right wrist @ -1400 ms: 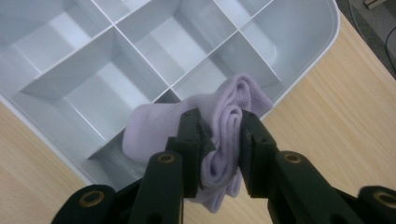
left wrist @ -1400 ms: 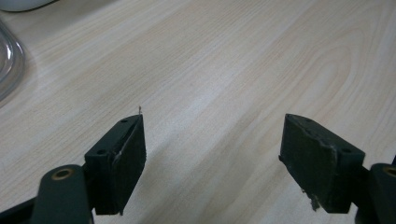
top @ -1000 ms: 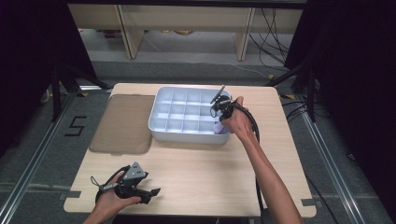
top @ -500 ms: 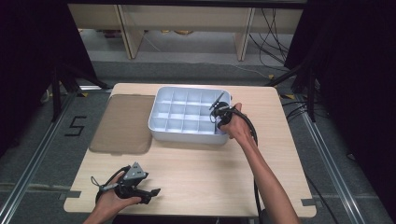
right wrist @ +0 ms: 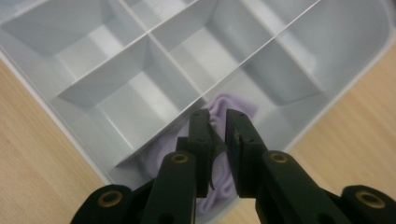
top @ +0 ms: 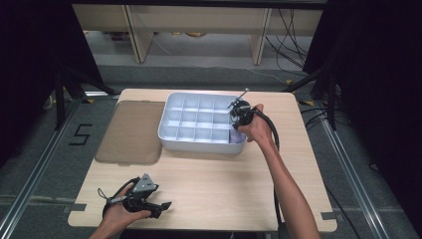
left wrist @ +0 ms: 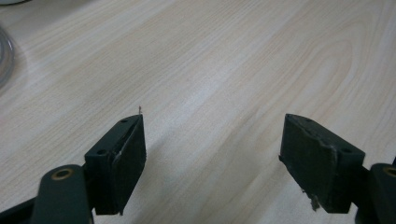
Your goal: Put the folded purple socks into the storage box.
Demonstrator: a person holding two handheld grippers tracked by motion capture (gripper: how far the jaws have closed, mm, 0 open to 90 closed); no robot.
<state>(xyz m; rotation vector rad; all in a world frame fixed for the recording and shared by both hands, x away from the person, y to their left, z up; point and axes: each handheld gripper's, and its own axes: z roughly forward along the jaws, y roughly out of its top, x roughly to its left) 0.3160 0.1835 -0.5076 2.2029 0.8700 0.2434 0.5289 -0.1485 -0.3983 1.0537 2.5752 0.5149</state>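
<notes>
A white tray (top: 199,144) with several compartments stands at the back middle of the table. A lilac cloth (top: 234,136) lies bunched in its near right corner compartment. My right gripper (top: 235,128) points down into that compartment. In the right gripper view its jaws have just been closing and stand almost together over the lilac cloth (right wrist: 163,151). Whether a fold is pinched in the narrow gap of the right gripper (right wrist: 218,119) I cannot tell. My left gripper (top: 161,206) rests at the table's near left, wide open, with bare wood between the jaws of the left gripper (left wrist: 212,154).
A brown mat (top: 132,132) lies flat left of the tray. The tray's other compartments (right wrist: 126,100) hold nothing. The wooden table (top: 224,184) has free room between tray and front edge. Shelves and cables stand on the floor beyond the table.
The right gripper has shifted slightly toward the tray's near right corner and its jaws have narrowed. The left hand and its gripper have stayed in place.
</notes>
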